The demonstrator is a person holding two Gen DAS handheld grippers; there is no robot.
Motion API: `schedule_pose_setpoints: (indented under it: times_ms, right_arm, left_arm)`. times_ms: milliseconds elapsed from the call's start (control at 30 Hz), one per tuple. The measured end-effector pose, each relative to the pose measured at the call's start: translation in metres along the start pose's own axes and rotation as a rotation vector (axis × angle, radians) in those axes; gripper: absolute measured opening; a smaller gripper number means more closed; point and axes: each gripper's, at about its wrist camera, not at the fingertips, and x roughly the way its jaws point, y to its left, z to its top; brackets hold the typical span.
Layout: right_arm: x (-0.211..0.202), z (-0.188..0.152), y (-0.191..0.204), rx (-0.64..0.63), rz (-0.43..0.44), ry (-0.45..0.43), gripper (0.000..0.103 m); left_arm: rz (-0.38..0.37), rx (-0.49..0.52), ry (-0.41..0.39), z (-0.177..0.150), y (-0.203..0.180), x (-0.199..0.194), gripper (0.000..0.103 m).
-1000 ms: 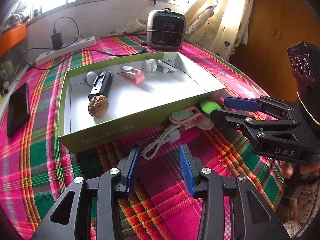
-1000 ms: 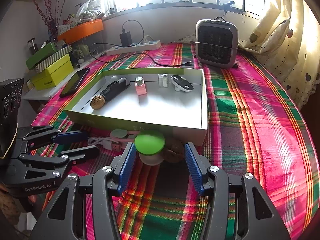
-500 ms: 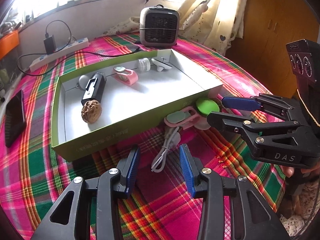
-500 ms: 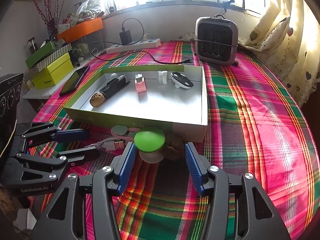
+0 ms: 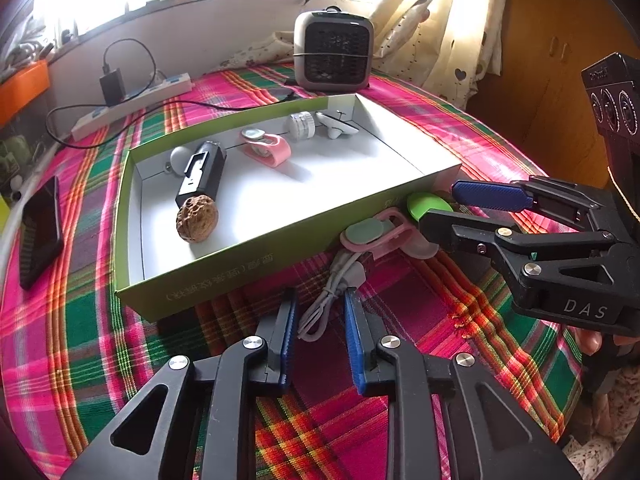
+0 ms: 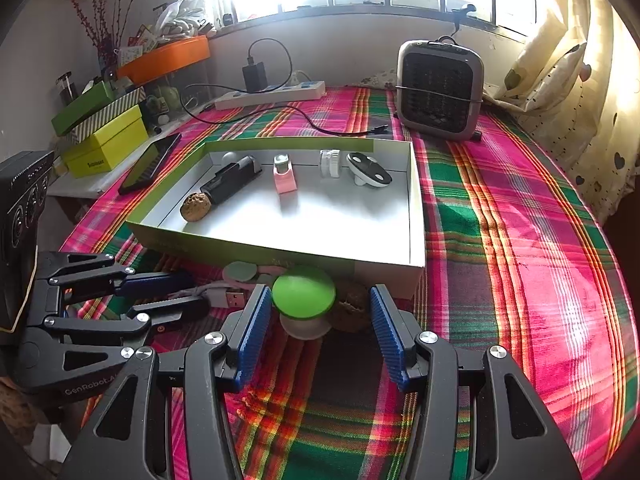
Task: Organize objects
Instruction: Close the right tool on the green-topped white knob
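A white coiled USB cable (image 5: 320, 312) lies on the plaid cloth in front of the green-walled box (image 5: 240, 268). My left gripper (image 5: 319, 300) straddles it. Its jaws are closing, and the pads touch the cable's sides. A pink clip (image 5: 372, 234) lies just beyond the cable. My right gripper (image 6: 319, 296) stands open around a green-capped knob (image 6: 303, 291) and a walnut (image 6: 352, 312), both against the box front. Inside the box (image 6: 280, 248) lie another walnut (image 5: 197, 218), a black device (image 5: 202, 174), a pink clip (image 5: 266, 148) and small white items.
A grey heater (image 6: 438, 88) stands behind the box, and a power strip (image 5: 132, 104) with a charger lies at the back left. A dark phone (image 5: 40, 232) rests left of the box. Stacked yellow and green boxes (image 6: 104, 144) sit beyond the table's left edge. Curtains hang at the right.
My left gripper has edged forward over the white cable, and its jaws have narrowed from wide apart to close around it. The right gripper has not moved.
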Motion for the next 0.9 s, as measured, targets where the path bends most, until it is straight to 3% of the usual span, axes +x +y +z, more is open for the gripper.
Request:
schedule_pose_setpoints:
  times_ms: [100, 367, 567, 900]
  right_arm:
    - [-0.001, -0.001, -0.001, 0.001, 0.002, -0.007, 0.052]
    - [-0.005, -0.002, -0.002, 0.020, 0.009, -0.022, 0.052]
    - [-0.001, 0.002, 0.007, -0.016, 0.038, -0.028, 0.052]
    - [0.006, 0.005, 0.022, -0.125, -0.014, -0.012, 0.052]
  left_arm:
    - [0.011, -0.003, -0.004, -0.003, 0.002, -0.002, 0.015]
    - [0.014, -0.040, -0.006, -0.008, 0.009, -0.007, 0.014]
    - [0.027, -0.074, -0.006, -0.011, 0.015, -0.010, 0.013]
    - [0.027, -0.077, -0.007, -0.011, 0.016, -0.010, 0.013]
